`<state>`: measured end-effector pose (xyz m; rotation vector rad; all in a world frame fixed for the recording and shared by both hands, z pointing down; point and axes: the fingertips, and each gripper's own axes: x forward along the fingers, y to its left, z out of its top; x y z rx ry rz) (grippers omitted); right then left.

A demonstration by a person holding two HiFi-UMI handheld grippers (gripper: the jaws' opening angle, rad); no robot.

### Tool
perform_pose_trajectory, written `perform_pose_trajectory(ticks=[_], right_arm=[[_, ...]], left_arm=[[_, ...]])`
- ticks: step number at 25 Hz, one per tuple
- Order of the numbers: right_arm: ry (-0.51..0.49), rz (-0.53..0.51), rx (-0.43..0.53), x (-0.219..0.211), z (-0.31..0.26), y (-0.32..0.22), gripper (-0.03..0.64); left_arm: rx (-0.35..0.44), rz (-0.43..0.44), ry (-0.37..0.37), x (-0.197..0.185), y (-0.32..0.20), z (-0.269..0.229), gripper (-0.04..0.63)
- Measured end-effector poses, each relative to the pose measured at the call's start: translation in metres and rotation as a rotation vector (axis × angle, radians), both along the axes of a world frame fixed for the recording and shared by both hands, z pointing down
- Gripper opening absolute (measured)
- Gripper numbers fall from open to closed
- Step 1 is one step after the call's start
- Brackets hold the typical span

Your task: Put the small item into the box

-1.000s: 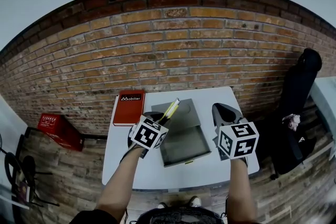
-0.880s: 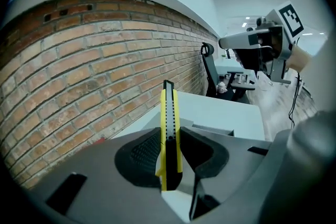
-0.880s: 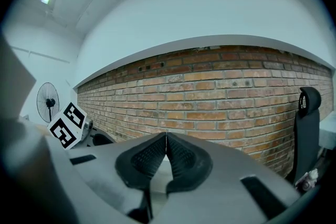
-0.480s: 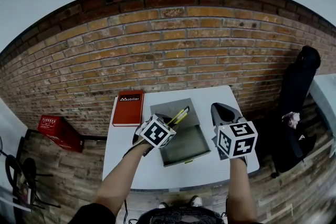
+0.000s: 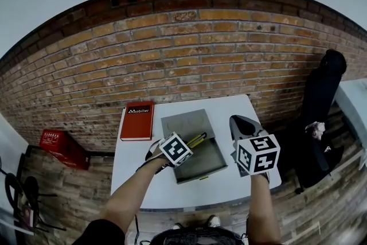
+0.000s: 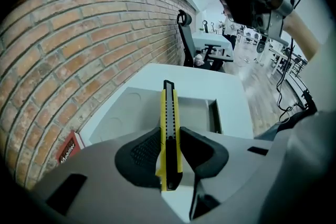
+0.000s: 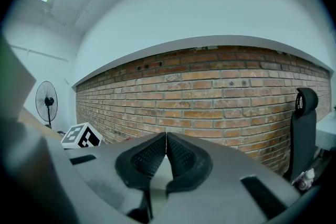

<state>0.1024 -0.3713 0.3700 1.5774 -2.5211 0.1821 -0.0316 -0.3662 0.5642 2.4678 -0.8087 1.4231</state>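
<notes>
Since a second ago the left gripper (image 5: 186,145) has swung to the right and lower. The yellow utility knife (image 5: 196,139) then pointed steeply up toward the brick wall (image 5: 183,54). It now lies flatter, aimed across the open grey box (image 5: 207,159). The right gripper (image 5: 236,119) has hardly shifted and hangs over the right part of the white bench (image 5: 137,181). In the left gripper view the jaws of the left gripper (image 6: 169,136) are clamped on the flat sides of the utility knife (image 6: 169,113). Its black tip reaches out over the box (image 6: 202,113). It seems to be above the tray rather than in it, though the head view is too small to be sure. In the right gripper view the right gripper (image 7: 166,136) has its jaws pressed together with nothing between them. The box sits mid-bench with its lid folded back toward the wall. A red book (image 5: 136,120) lies just beside the lid, at the bench's far left corner. Bare bench surface lies left of the tray and along the near edge. On the right, only a narrow strip of bench separates the box from the edge.
</notes>
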Motion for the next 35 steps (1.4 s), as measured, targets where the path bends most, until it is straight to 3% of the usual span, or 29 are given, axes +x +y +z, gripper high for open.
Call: perform_pose_trajectory(ticks=[2,6,18,35], right_arm=[[0.000,0.001,-0.003,0.002,0.001,0.001,0.020],[0.003,0.007,-0.010,0.006,0.005,0.002,0.020],[0.023,0.009,-0.023,0.011,0.011,0.000,0.020],[0.050,0.020,-0.049,0.022,0.021,-0.005,0.020]], left_arm=[[0.006,0.015,-0.013,0.003,-0.002,0.005,0.130],[-0.066,0.023,-0.031,0.006,0.006,0.023,0.130],[-0.178,0.047,-0.081,0.010,0.011,0.062,0.130],[-0.280,0.089,-0.142,0.019,0.017,0.100,0.130]])
